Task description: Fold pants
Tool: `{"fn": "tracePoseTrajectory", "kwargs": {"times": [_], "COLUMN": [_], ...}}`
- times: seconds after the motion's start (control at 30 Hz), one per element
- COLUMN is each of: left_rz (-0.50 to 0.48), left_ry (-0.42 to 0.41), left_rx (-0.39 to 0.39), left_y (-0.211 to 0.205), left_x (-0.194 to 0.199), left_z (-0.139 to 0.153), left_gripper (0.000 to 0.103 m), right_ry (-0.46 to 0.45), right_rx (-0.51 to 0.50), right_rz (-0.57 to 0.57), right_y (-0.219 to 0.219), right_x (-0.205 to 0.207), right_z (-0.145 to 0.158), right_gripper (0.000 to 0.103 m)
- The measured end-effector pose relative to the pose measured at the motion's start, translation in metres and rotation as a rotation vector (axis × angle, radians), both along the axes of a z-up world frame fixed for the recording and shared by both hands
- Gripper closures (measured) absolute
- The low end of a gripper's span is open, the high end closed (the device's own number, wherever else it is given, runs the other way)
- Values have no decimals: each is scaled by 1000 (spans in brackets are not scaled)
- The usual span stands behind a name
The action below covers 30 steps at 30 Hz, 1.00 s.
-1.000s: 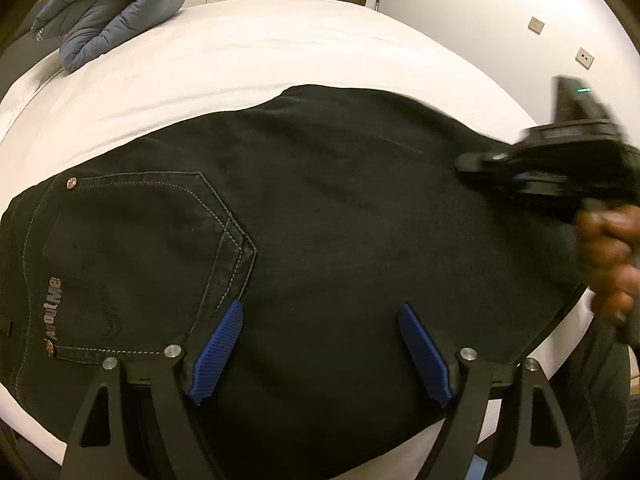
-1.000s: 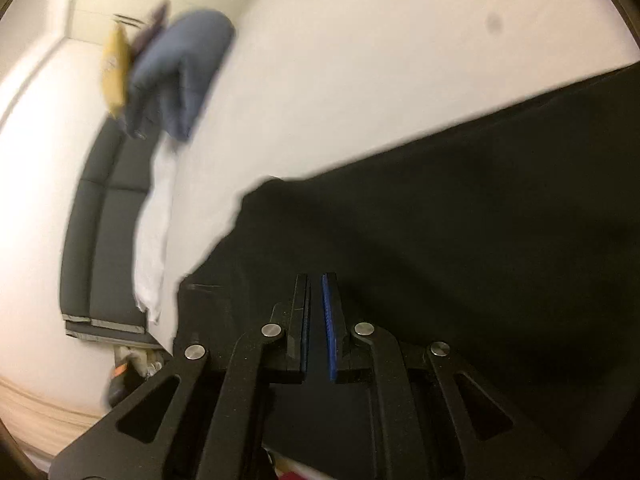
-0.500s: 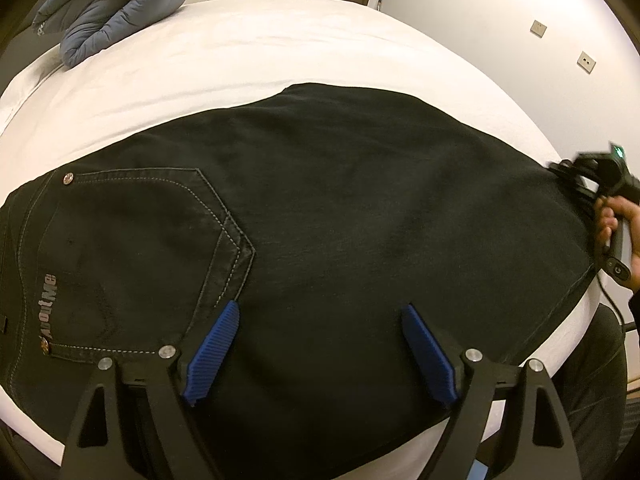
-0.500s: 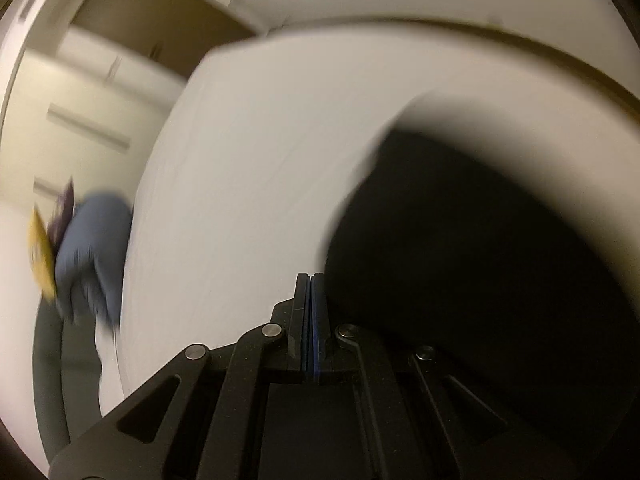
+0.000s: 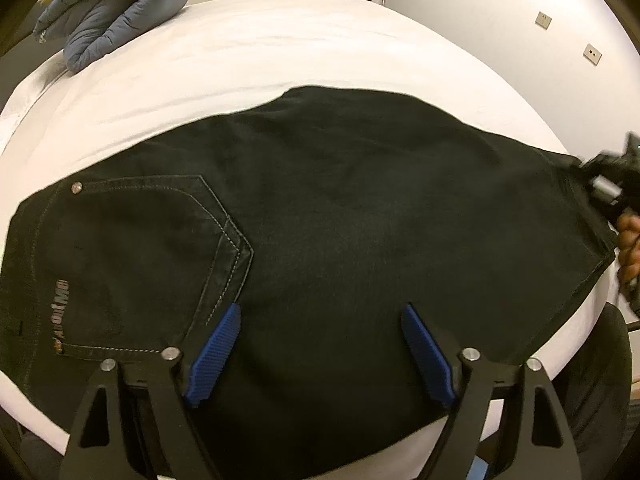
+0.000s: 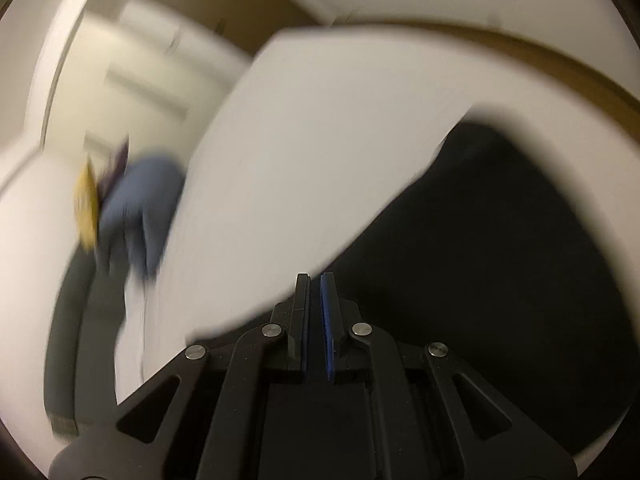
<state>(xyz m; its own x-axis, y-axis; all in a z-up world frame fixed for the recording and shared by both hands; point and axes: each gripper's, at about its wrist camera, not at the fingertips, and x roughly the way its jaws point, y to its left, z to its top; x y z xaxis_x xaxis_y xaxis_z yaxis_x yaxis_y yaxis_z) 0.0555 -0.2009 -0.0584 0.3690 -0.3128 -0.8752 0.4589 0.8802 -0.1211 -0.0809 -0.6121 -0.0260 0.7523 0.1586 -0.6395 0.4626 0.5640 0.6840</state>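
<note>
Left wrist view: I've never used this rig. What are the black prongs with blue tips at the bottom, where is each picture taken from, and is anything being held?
There is no robot here. A person holds a two-finger gripper in each hand, and a camera on each looks along its fingers. The prongs are the left gripper, wide open over black pants spread flat on a white bed; it grips nothing. At the right edge is the person's right hand. The second, blurred picture comes from the right gripper, near the pants' edge. Its jaws are almost together and just opening, with no cloth visible between them. A grey-blue quilt lies at the far left.
</note>
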Motion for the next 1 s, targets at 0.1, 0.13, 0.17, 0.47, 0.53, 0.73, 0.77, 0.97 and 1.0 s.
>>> {"fn": "tracePoseTrajectory", "kwargs": {"times": [0.1,0.13,0.17,0.47,0.53,0.73,0.77,0.97,1.0], "left_rz": [-5,-6,-7,32,23,20,20,14,12], "left_ry": [-26,-29,-27,67,52,35,35,33,31], "left_rx": [-38,-47,-58,-67,-55,-36,-32,-28,-26], "left_y": [-5,-8,-12,-42,-46,-56,-58,-63,-64], "left_x": [4,8,14,87,86,79,78,79,80], "left_z": [19,22,23,-12,-13,-15,-15,-15,-17], "left_gripper": [22,22,22,23,20,18,18,16,15], "right_ry": [83,53,49,1,-44,6,20,94,99], "right_rx": [64,93,82,-140,-137,-104,-83,-90,-92], "right_rz": [-102,-157,-197,-307,-222,30,45,194,206], "right_y": [-14,-28,-38,-137,-155,-211,-226,-215,-206], "right_x": [10,2,-6,-62,-53,10,12,108,120], "right_z": [-35,-38,-36,32,45,40,35,16,14], "right_gripper": [103,103,103,78,33,36,37,73,74]}}
